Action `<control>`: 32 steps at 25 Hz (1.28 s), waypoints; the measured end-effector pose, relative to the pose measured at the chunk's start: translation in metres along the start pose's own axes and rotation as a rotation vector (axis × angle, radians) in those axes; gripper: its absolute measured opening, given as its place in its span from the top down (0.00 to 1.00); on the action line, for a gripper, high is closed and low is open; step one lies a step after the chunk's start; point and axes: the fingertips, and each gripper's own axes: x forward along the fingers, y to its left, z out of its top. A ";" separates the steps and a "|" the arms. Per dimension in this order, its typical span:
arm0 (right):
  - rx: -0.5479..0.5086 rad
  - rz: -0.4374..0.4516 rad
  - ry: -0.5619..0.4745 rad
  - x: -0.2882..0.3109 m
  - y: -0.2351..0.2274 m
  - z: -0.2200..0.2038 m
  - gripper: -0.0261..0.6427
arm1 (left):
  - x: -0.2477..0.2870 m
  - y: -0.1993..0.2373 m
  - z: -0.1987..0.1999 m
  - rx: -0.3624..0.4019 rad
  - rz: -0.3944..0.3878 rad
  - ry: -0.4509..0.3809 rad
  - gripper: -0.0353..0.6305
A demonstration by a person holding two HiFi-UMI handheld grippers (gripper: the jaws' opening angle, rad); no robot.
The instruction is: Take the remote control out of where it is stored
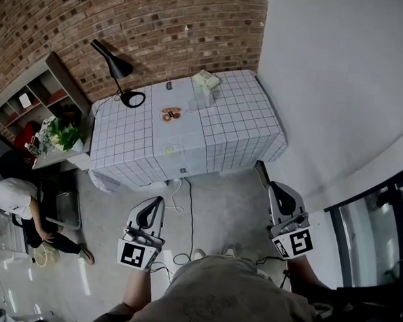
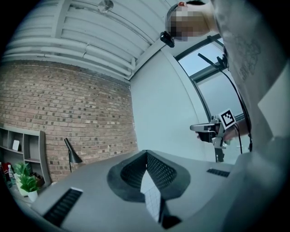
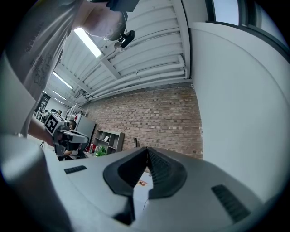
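No remote control is plain to see. A table with a white checked cloth (image 1: 238, 125) stands against the brick wall. On it lie a pale green packet (image 1: 205, 80), a small brown item (image 1: 170, 113) and a small dark object (image 1: 169, 85) too small to identify. My left gripper (image 1: 160, 200) and my right gripper (image 1: 260, 167) hover over the floor short of the table, pointing toward it. In the left gripper view the left gripper (image 2: 146, 152) has its jaws together, with nothing held. In the right gripper view the right gripper (image 3: 146, 148) is likewise shut and empty.
A black desk lamp (image 1: 115, 66) stands at the table's left corner. A shelf unit (image 1: 35, 96) and a potted plant (image 1: 61, 135) are at the left, where a person (image 1: 12, 200) sits. Cables (image 1: 185, 210) trail over the floor. A white wall and a glass door (image 1: 374, 235) are at the right.
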 end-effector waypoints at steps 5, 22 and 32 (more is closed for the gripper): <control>-0.001 0.011 0.009 0.003 -0.002 -0.004 0.94 | 0.006 -0.001 -0.002 -0.011 0.001 0.009 0.94; 0.046 0.050 0.018 0.000 -0.028 -0.013 0.94 | 0.032 -0.021 0.000 0.016 0.021 0.033 0.94; 0.058 0.055 0.026 -0.012 -0.048 -0.028 0.94 | 0.049 -0.034 -0.004 0.009 0.048 0.055 0.94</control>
